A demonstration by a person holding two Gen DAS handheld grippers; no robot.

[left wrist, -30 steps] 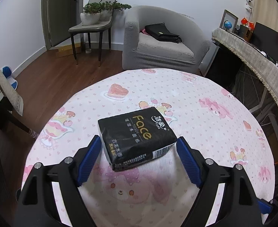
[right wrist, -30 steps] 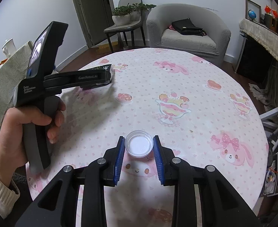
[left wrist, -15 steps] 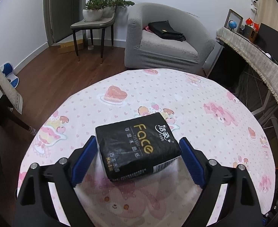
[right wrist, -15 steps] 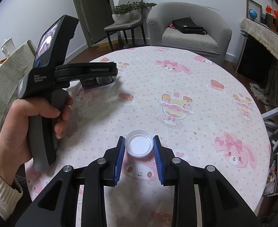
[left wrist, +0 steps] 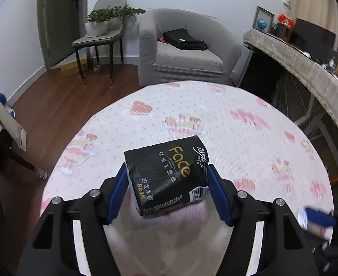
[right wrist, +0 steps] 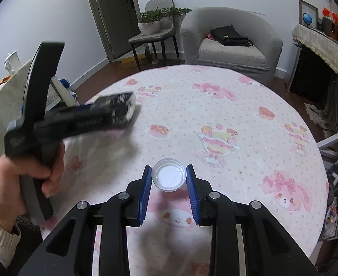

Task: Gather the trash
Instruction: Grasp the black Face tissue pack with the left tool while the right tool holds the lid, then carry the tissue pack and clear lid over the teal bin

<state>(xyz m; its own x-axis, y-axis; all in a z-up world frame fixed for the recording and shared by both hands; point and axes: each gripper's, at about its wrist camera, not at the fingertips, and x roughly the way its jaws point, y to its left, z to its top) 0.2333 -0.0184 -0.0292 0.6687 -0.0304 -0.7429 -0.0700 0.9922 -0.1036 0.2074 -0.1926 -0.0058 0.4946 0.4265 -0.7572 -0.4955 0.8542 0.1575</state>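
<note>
Closed on the tissue pack (left wrist: 169,174) since 0.5 s ago: left gripper (left wrist: 167,191), earlier spread wide with gaps on both sides, now pressed both blue pads against the pack's sides. Pack apparently lifted and tilted above the table (left wrist: 238,138), with blur below it and the left unit smeared in the right view; lift judged, not certain. Right gripper (right wrist: 169,187) unchanged: jaws close beside the white cap (right wrist: 168,177), 1 pad on each side, contact likely, hold judged rather than plain. Cap near the table's front edge, open side up, well apart from the pack at far left (right wrist: 120,108).

Step in hand, as judged: pickup of 2 pieces of trash, 1 per gripper, pack just secured, cap gripped. No bin or bag visible in either view, so destination unknown.

Next move, as judged: steady squeeze on the soft pack to stop it slipping or twisting, then carry both clear of the table toward wherever trash goes. Small risk: shallow cap sliding out from between the pads.
</note>
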